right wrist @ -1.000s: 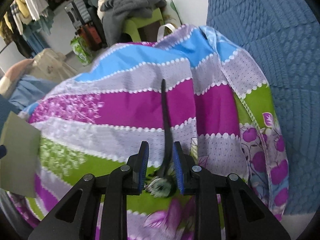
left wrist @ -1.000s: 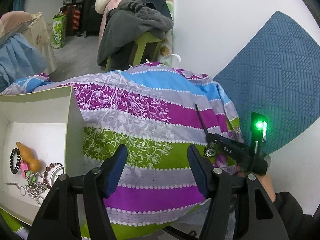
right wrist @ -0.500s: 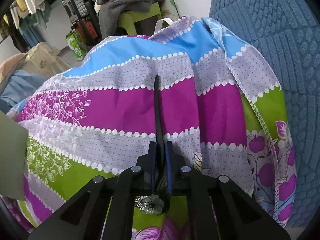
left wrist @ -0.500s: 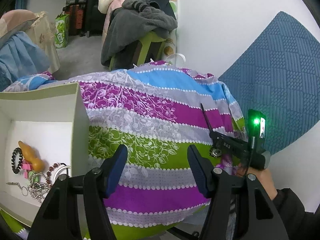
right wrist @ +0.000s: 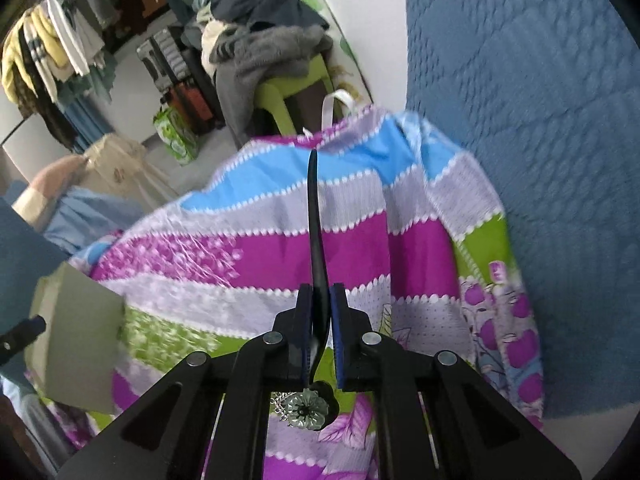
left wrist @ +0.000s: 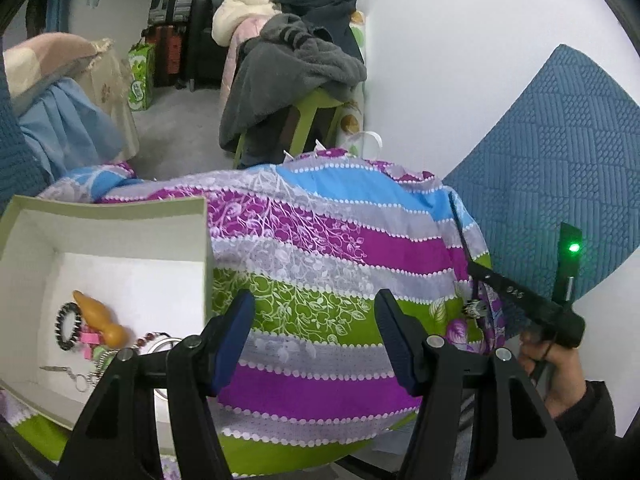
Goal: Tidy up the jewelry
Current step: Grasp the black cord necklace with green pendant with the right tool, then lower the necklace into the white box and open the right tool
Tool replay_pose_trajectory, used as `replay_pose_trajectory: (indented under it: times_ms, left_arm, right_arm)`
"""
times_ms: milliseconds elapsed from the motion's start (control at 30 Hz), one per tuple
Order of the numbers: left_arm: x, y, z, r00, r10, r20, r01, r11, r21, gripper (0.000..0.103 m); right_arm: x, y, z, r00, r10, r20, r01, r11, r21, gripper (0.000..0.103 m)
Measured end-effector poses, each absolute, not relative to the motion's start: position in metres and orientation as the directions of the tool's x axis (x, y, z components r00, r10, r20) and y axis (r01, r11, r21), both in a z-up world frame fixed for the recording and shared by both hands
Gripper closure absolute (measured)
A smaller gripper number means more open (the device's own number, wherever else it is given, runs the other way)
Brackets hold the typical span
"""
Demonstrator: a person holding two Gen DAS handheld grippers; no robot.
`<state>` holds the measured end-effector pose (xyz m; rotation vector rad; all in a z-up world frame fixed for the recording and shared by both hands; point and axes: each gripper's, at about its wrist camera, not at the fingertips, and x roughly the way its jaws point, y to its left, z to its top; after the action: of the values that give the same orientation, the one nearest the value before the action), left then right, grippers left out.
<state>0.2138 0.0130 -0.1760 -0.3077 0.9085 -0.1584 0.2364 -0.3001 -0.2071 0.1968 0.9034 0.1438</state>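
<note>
My right gripper [right wrist: 320,300] is shut on a long black hair stick [right wrist: 314,216] with a silver flower ornament [right wrist: 306,410] at its near end. The stick is lifted off the striped cloth [right wrist: 248,248], its tip pointing away. In the left wrist view the right gripper [left wrist: 472,268] holds the hair stick [left wrist: 458,226] at the right, a hand [left wrist: 560,376] behind it. My left gripper [left wrist: 314,332] is open above the striped cloth [left wrist: 312,264] with nothing between its fingers. A pale open box [left wrist: 120,208] at the left holds a black bead bracelet [left wrist: 66,326], an orange piece [left wrist: 100,316], chains and rings.
A blue textured panel [left wrist: 560,168] leans on the white wall to the right. Beyond the cloth stands a green chair [left wrist: 316,112] piled with grey clothes [left wrist: 288,72], with suitcases and bags behind. The box's outer wall [right wrist: 76,344] shows at the left of the right wrist view.
My right gripper shut on the hair stick and lifted it off the cloth. The left gripper rose a little and stayed open.
</note>
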Motion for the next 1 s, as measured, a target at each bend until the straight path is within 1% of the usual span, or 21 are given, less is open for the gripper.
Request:
replay_pose_trajectory:
  times_ms: [233, 367, 567, 767, 833, 1000]
  left_arm:
    - [0.199, 0.033, -0.135, 0.636, -0.248, -0.731, -0.003, 0.946, -0.324, 0.041]
    - [0.192, 0.05, -0.104, 0.66, -0.22, -0.718, -0.011, 0.953, -0.302, 0.04]
    - [0.182, 0.088, -0.058, 0.701, -0.168, -0.693, -0.034, 0.963, -0.268, 0.039]
    - [0.171, 0.13, -0.028, 0.733, -0.104, -0.673, -0.073, 0.97, -0.23, 0.039]
    - [0.166, 0.144, -0.024, 0.739, -0.091, -0.668, -0.086, 0.97, -0.228, 0.029]
    - [0.155, 0.181, -0.025, 0.744, -0.067, -0.665, -0.125, 0.963, -0.237, 0.027]
  right_arm:
    - [0.222, -0.282, -0.154, 0.646, 0.182, -0.742, -0.042, 0.978, 0.204, 0.096]
    - [0.219, -0.257, -0.123, 0.665, 0.199, -0.72, -0.077, 0.977, 0.199, 0.096]
    - [0.216, -0.206, -0.078, 0.686, 0.253, -0.682, -0.16, 0.967, 0.199, 0.096]
    - [0.215, -0.149, -0.047, 0.69, 0.315, -0.652, -0.237, 0.949, 0.207, 0.096]
    - [0.213, -0.132, -0.043, 0.685, 0.333, -0.647, -0.261, 0.942, 0.21, 0.096]
    - [0.209, -0.079, -0.047, 0.659, 0.378, -0.65, -0.315, 0.924, 0.218, 0.096]
